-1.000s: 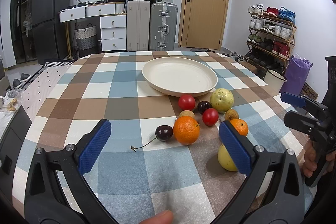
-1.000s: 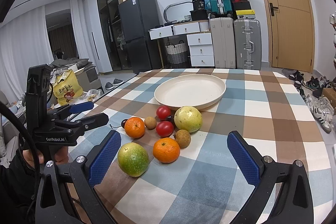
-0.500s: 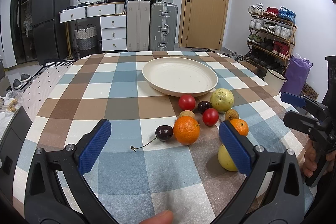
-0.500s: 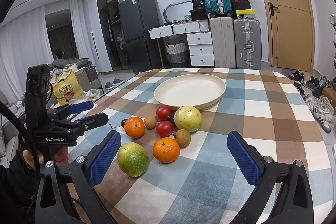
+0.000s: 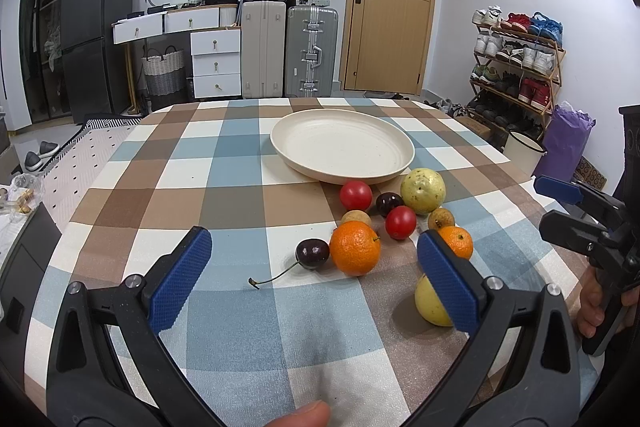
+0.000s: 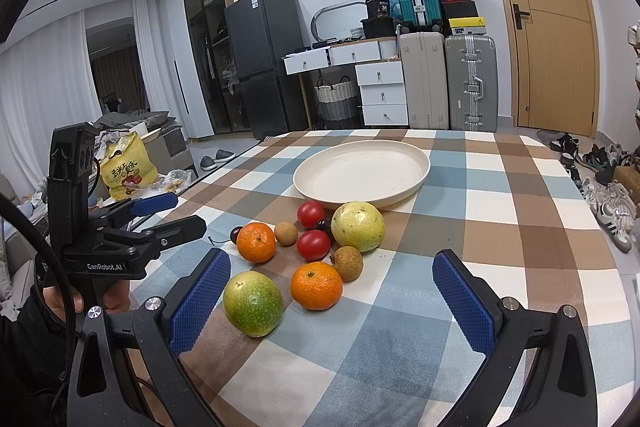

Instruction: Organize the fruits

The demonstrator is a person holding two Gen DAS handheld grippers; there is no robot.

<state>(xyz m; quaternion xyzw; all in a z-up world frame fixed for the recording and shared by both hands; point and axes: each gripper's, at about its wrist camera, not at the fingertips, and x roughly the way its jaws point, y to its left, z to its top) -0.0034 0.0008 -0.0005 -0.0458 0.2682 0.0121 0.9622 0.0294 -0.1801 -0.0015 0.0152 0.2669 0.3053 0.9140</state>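
My left claw (image 5: pixel 314 283) and right claw (image 6: pixel 330 293) both hang spread wide above the checked table (image 5: pixel 224 195), pinching nothing. The cream plate (image 6: pixel 362 169) holds nothing. The fruits (image 6: pixel 316 255) sit clustered on the table just in front of the plate's near rim: oranges, tomatoes, cherries, guavas, longans.

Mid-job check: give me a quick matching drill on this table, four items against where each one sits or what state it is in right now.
Items:
1. plate
2. stemmed cherry
3. green-yellow fruit
4. left gripper

States:
A. beside the right gripper's left pad
B. open, holding nothing
C. empty, behind the fruit
D. just left of an orange

Pairs: 1-C, 2-D, 3-A, 4-B
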